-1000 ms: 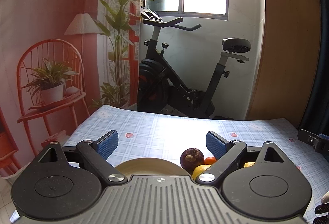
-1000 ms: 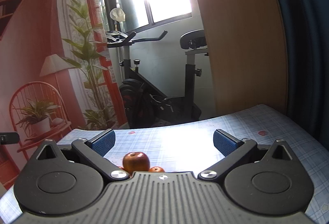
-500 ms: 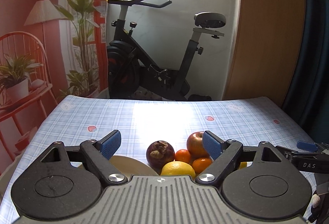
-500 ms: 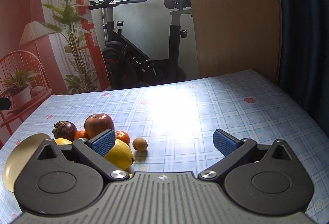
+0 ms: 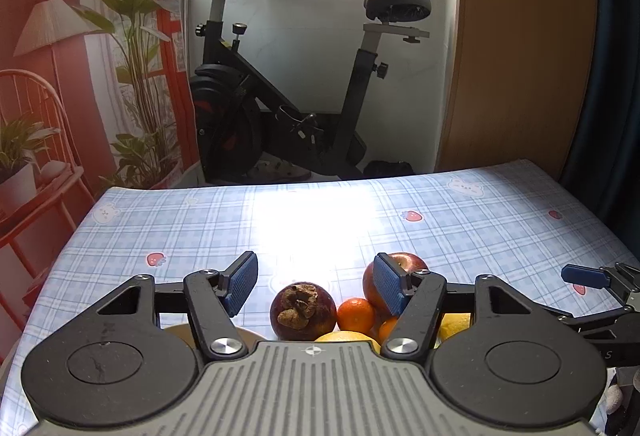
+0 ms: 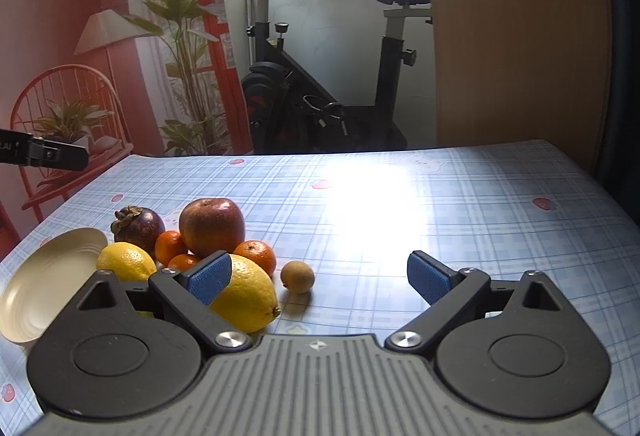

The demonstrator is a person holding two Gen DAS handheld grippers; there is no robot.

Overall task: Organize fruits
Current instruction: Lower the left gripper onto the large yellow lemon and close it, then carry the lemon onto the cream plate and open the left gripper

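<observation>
Mangosteen (image 5: 303,310) sits on the table straight ahead of the left gripper (image 5: 316,284), centred between its closing, empty jaws, while the right gripper (image 6: 320,278), also closing on nothing, fronts the small kiwi (image 6: 297,276).

White letters "LAI" stand on the black gripper arm (image 6: 42,153) at the left edge of the right wrist view; nothing else is legible.

an exercise bike (image 5: 288,108) stands behind the checked tablecloth (image 6: 440,204).
</observation>
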